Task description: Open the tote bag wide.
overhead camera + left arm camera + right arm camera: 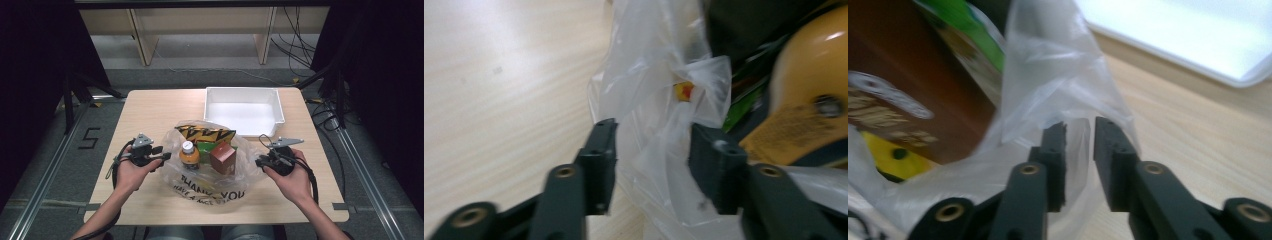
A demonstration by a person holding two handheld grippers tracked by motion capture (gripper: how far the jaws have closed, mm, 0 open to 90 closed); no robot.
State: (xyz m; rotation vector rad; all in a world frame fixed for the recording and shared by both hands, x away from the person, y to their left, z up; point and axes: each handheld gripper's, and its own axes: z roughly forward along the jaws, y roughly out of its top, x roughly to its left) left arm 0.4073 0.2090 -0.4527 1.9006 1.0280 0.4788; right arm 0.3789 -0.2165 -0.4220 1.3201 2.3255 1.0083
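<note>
A clear plastic bag point(210, 189) printed "THANK YOU" lies mid-table. In it are an orange bottle point(189, 156), a brown box point(223, 159), a green packet point(206, 147) and a yellow-and-black snack pack point(202, 134). My left gripper point(165, 156) is at the bag's left edge. In the left gripper view its jaws point(651, 150) stand well apart, with loose bag film point(654, 75) between them and the orange bottle point(809, 65) behind. My right gripper point(259, 161) is at the bag's right edge. Its jaws point(1080, 135) show a narrow gap with film point(1048, 65) in it, beside the brown box point(908, 75).
A white empty tray point(280, 107) stands at the table's back right, and its rim point(1198, 35) appears in the right gripper view. The wooden table point(145, 110) has bare room at the back left. Cables and shelf legs lie on the floor beyond.
</note>
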